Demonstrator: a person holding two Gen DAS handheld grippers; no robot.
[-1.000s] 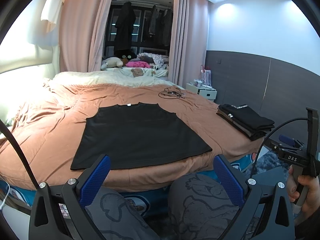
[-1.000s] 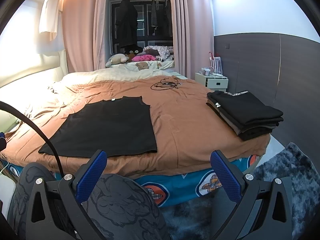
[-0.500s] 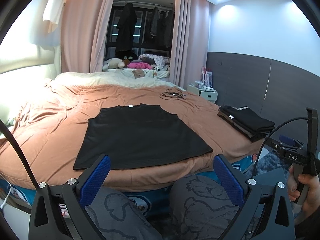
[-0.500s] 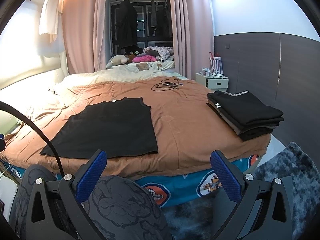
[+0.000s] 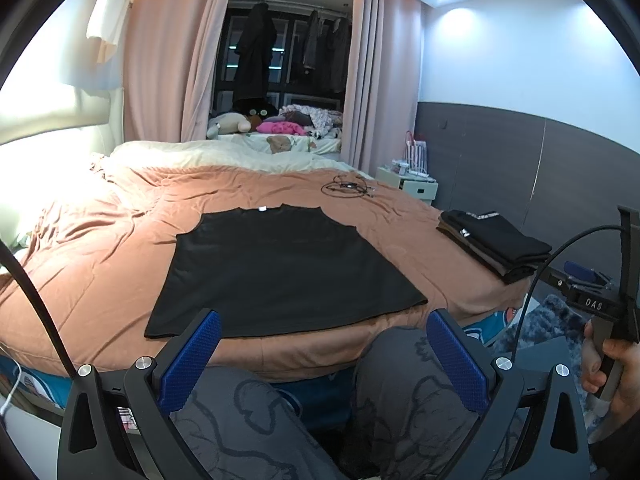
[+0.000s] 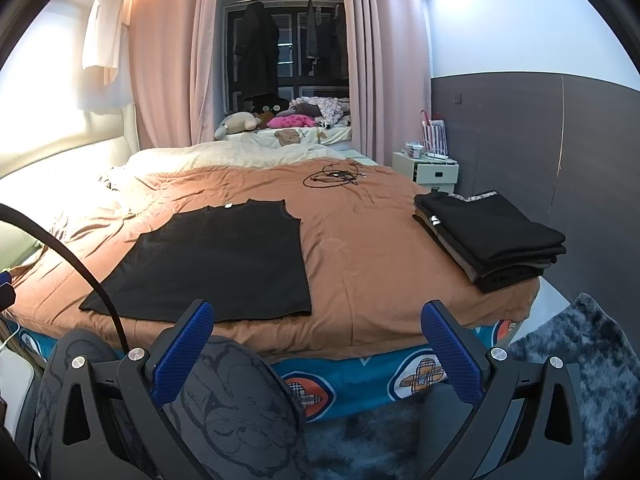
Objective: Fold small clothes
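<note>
A black sleeveless top (image 5: 280,268) (image 6: 216,256) lies flat on the brown bedspread (image 5: 100,248) (image 6: 360,248), collar away from me, hem near the bed's front edge. A stack of folded dark clothes (image 5: 496,244) (image 6: 488,232) sits at the bed's right front corner. My left gripper (image 5: 322,344) is open and empty, held over the person's knees just short of the hem. My right gripper (image 6: 316,336) is open and empty too, off the bed's front edge, to the right of the top. The right gripper's body (image 5: 600,300) shows in the left wrist view, held by a hand.
A tangle of black cable (image 5: 348,188) (image 6: 334,176) lies farther back on the bed. A white nightstand (image 6: 426,168) stands right of the bed, a grey rug (image 6: 580,360) on the floor. Pink curtains and a second bed with soft toys (image 5: 256,124) are behind.
Both grippers have risen slightly and tipped a little, so the bed sits marginally lower in view. The clothes have not moved.
</note>
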